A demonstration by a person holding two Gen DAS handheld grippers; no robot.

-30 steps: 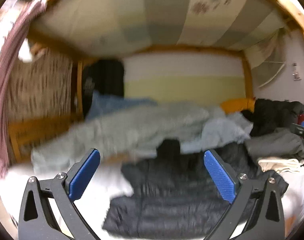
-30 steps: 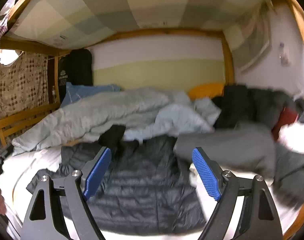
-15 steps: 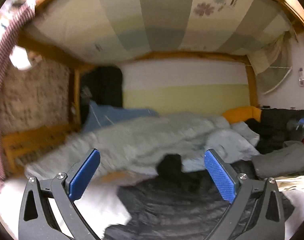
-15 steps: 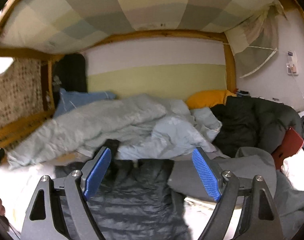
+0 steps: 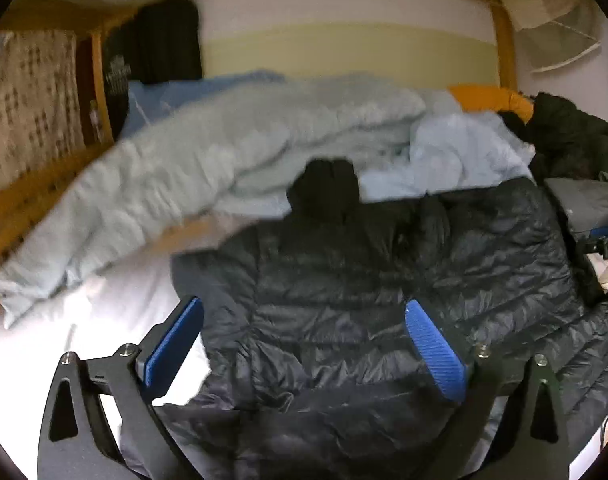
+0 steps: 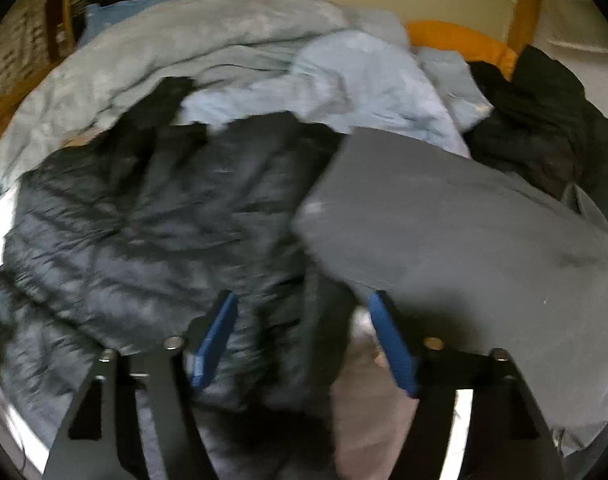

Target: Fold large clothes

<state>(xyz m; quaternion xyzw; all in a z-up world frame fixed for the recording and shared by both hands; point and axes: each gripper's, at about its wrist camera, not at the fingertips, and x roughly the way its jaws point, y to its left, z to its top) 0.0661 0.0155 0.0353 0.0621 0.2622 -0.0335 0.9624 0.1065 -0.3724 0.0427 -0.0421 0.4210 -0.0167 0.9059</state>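
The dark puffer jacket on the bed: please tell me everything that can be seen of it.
The dark puffer jacket is dark grey, quilted in horizontal rows, with a slightly shiny, crinkled shell. It lies spread flat on the white sheet, black collar end toward the pale blue duvet. A folded grey garment lies at its right edge. The left gripper is open above it. The right gripper is closing, the jacket's right edge between its pads; contact is unclear.

My bed (image 5: pixel 104 312), white-sheeted in its wooden frame, carries the dark quilted jacket (image 5: pixel 344 300) spread flat, a rumpled pale blue duvet (image 5: pixel 224 152) behind it, a grey garment (image 6: pixel 464 220) alongside (partly overlapping the jacket), and an orange pillow (image 5: pixel 488 96).
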